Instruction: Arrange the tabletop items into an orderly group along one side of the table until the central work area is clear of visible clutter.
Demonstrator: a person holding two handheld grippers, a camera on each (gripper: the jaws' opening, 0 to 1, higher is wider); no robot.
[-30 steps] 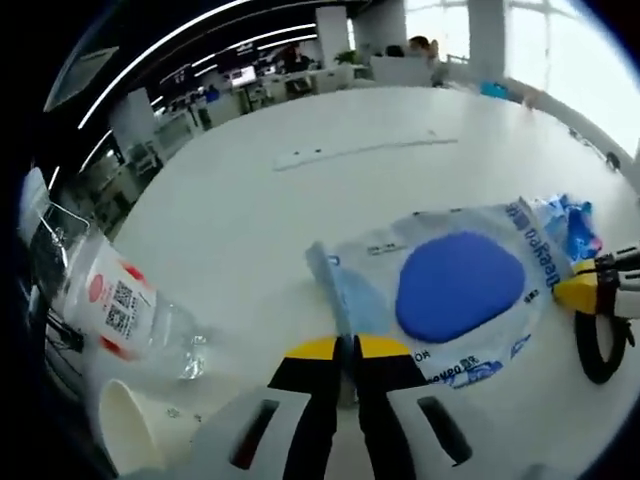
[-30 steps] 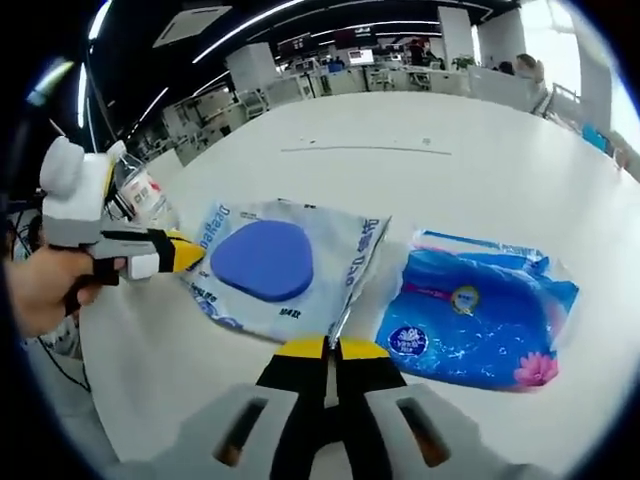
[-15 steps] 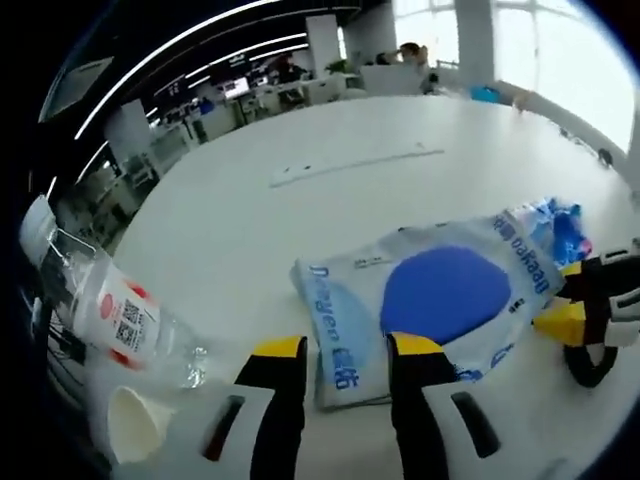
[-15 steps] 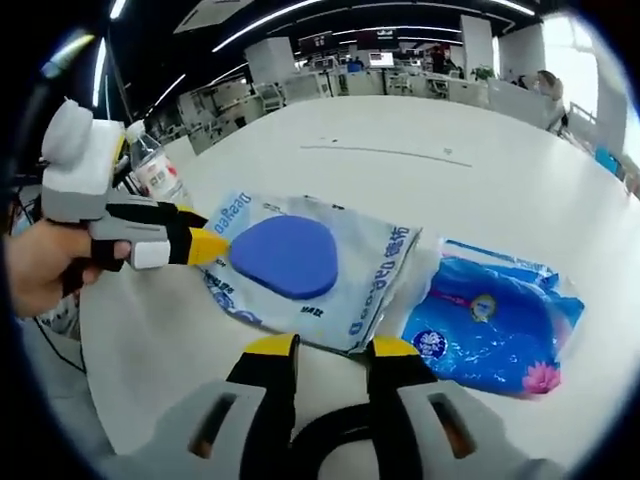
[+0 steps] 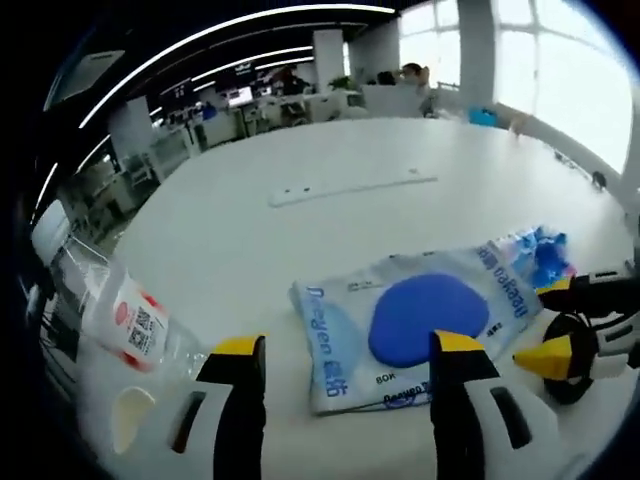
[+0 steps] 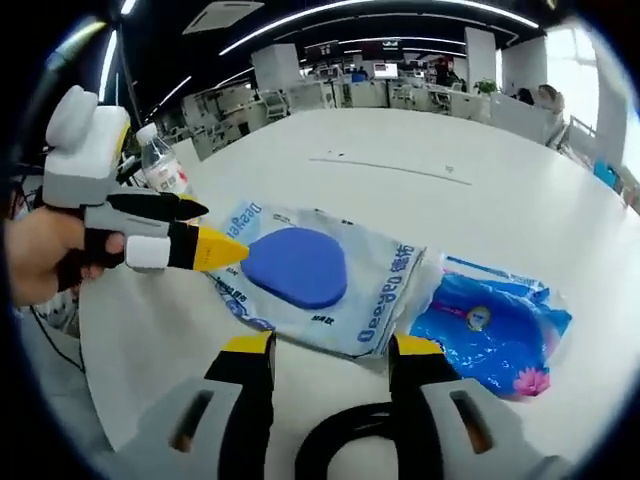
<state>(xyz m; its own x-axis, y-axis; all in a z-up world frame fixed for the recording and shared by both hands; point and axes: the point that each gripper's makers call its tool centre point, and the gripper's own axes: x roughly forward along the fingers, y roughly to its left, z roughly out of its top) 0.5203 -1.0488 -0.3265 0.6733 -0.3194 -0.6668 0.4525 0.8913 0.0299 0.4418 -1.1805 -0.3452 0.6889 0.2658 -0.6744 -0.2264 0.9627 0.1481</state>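
An open-plan office: ahead of both grippers, past the big white round table [image 5: 330, 200], rows of desks with monitors [image 6: 385, 72] stretch back under long strip lights [image 5: 230, 25], with bright windows [image 5: 555, 70] off to the right.

The left gripper [image 5: 345, 352] stood with its yellow-tipped jaws spread wide apart, nothing between them, rising from the bottom of the left gripper view. Seen in the right gripper view, it came in from the left, level and pointing right, gripped by the person's hand [image 6: 45, 255] around its grey handle. The right gripper [image 6: 330, 350] likewise had its jaws parted and empty. In the left gripper view it entered from the right edge, its two yellow tips separated and pointing left.
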